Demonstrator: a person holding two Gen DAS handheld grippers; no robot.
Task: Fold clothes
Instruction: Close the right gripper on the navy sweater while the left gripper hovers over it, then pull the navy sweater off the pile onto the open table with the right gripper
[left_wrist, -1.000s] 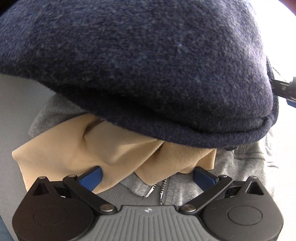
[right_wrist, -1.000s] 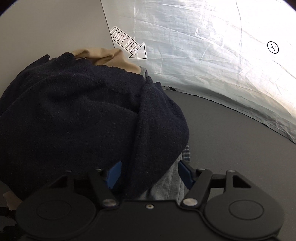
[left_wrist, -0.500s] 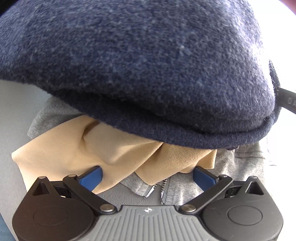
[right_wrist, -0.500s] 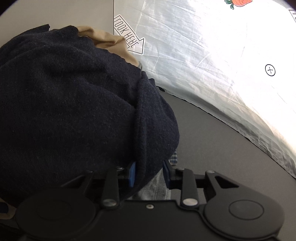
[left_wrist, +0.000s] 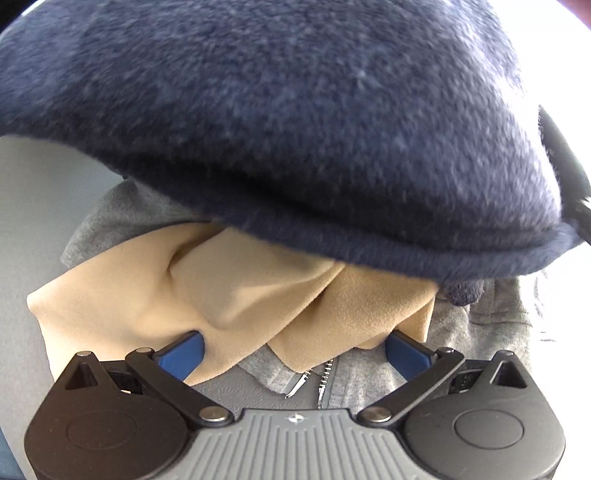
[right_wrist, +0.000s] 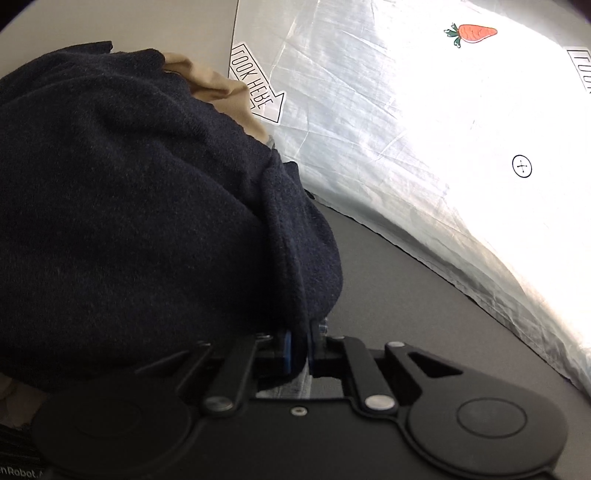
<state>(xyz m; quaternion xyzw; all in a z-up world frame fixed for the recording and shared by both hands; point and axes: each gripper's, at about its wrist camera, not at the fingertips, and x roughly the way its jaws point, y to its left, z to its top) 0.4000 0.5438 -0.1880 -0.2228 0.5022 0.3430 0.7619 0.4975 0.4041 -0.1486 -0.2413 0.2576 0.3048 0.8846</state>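
Note:
A navy knit garment (left_wrist: 295, 129) lies on top of a clothes pile and fills the upper left wrist view. Under it are a tan cloth (left_wrist: 221, 295) and a grey zip garment (left_wrist: 351, 369). My left gripper (left_wrist: 293, 350) is open, its blue pads on either side of the tan cloth's lower fold and the grey garment's zipper. In the right wrist view the navy garment (right_wrist: 129, 221) fills the left side. My right gripper (right_wrist: 299, 350) is shut on the navy garment's edge. The tan cloth (right_wrist: 221, 88) peeks out behind.
A white sheet (right_wrist: 424, 129) with a carrot picture (right_wrist: 472, 33) and arrow labels lies to the right on a dark grey surface (right_wrist: 424, 295). A pale grey surface (left_wrist: 37, 221) lies left of the pile.
My right gripper has closed from open onto the navy garment's edge and moved in closer. The navy garment has shifted slightly in the left wrist view. The left gripper stays open.

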